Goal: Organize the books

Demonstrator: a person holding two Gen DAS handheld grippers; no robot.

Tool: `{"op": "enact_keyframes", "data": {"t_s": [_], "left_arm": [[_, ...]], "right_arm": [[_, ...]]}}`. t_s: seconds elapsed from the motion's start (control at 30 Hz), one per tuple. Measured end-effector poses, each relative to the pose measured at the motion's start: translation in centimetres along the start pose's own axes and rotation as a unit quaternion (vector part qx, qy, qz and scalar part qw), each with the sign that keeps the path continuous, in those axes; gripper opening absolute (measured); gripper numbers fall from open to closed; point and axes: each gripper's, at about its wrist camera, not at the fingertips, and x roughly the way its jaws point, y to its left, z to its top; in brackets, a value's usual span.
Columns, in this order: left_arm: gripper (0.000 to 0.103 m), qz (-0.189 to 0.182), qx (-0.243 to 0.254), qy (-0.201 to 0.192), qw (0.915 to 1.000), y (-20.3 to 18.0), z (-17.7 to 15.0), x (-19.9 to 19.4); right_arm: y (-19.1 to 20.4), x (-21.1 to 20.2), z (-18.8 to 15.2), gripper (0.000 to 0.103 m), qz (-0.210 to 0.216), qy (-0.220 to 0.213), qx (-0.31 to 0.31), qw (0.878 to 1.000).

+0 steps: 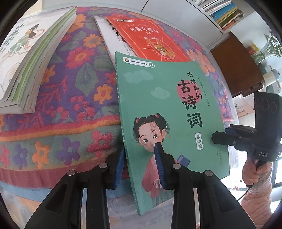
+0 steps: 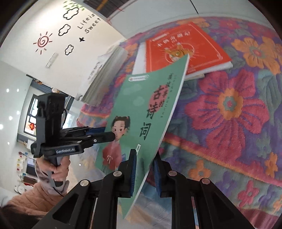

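Two tongs grip one green book (image 1: 164, 109) at once, and it hangs tilted in the air above the flower-patterned table cover (image 1: 70, 84). Left tongs (image 1: 141, 165): blue pads clamped on the book's near spine-side edge, one pad on the cover over the drawn girl, the other behind. Right tongs (image 2: 143, 169): clamped on the opposite long edge near its lower corner, one pad on each face; in the left wrist view they (image 1: 215, 137) enter from the right, held by a hand (image 1: 253, 170) in a pink sleeve. In the right wrist view the left tongs (image 2: 110, 135) reach in from the left. Red book (image 1: 149, 40) lies flat on the cover farther back, atop a white book (image 1: 110, 37), its near corner hidden by the green book's top edge. A thick stack of books (image 1: 26, 61) rests at far left, well apart. Shelf with books (image 1: 223, 12) at upper right.
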Motion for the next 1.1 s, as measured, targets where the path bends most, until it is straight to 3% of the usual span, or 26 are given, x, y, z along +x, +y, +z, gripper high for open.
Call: {"op": "enact_keyframes", "data": {"t_s": [0.17,0.8,1.1], "left_arm": [[0.029,-0.002,0.008,-0.009,0.9999,-0.3,-0.1,-1.1],[0.029,-0.027,0.008,-0.042,0.9987,1.2,0.5,-4.4],[0.029,-0.038,0.024,-0.088,0.9951,1.8,3.6,-8.2]], "right_arm": [[2.5,-0.5,-0.5,0.018,-0.065,-0.026,-0.06,0.996],[6.8,-1.0,-1.5,0.018,-0.091,-0.045,-0.119,0.988],[9.8,-2.7,1.4,0.018,-0.1,-0.068,-0.132,0.984]]}}
